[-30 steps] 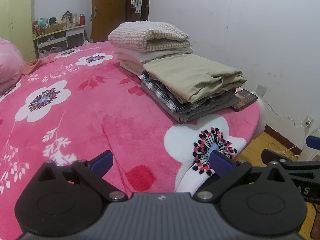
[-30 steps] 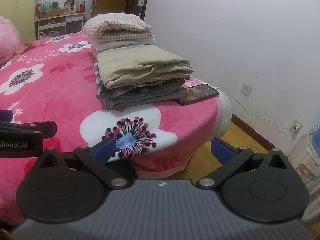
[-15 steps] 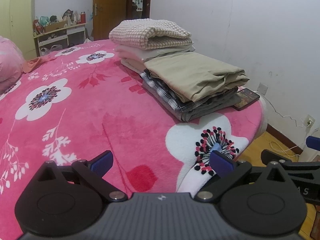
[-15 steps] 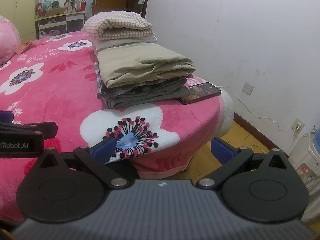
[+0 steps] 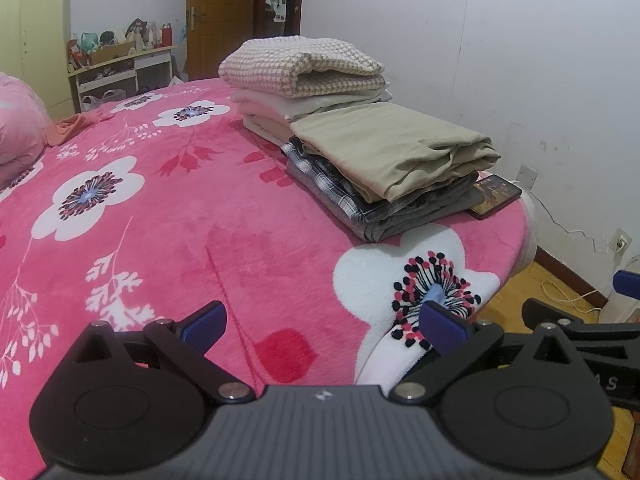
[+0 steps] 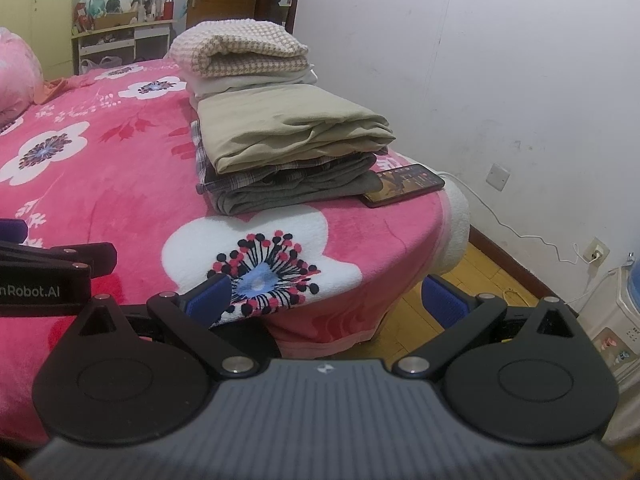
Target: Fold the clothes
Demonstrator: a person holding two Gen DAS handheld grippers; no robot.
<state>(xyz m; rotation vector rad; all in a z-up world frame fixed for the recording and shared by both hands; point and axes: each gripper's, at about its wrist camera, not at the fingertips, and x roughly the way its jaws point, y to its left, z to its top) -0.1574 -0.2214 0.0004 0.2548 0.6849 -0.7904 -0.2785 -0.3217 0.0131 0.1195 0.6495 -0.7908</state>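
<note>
Two piles of folded clothes sit on the pink flowered bed (image 5: 168, 216) near its right edge. The nearer pile has a folded khaki garment (image 5: 392, 148) (image 6: 288, 128) on top of a plaid one (image 5: 324, 184) and a grey-green one (image 6: 296, 192). The farther pile is topped by a checked cream cloth (image 5: 300, 66) (image 6: 236, 50). My left gripper (image 5: 322, 322) hovers open over the blanket, well short of the piles, holding nothing. My right gripper (image 6: 326, 298) is open and empty by the bed's near corner, beside the left one.
A phone (image 5: 494, 195) (image 6: 404, 184) lies on the bed corner right of the nearer pile. A white wall runs along the right with a socket and cable (image 6: 592, 254). Pink pillow (image 5: 18, 128) at left; cluttered shelf (image 5: 120, 64) and wooden door (image 5: 218, 16) behind.
Both grippers have drifted slightly toward the piles and the view has shifted a little; both stay open and the clothes have not moved.
</note>
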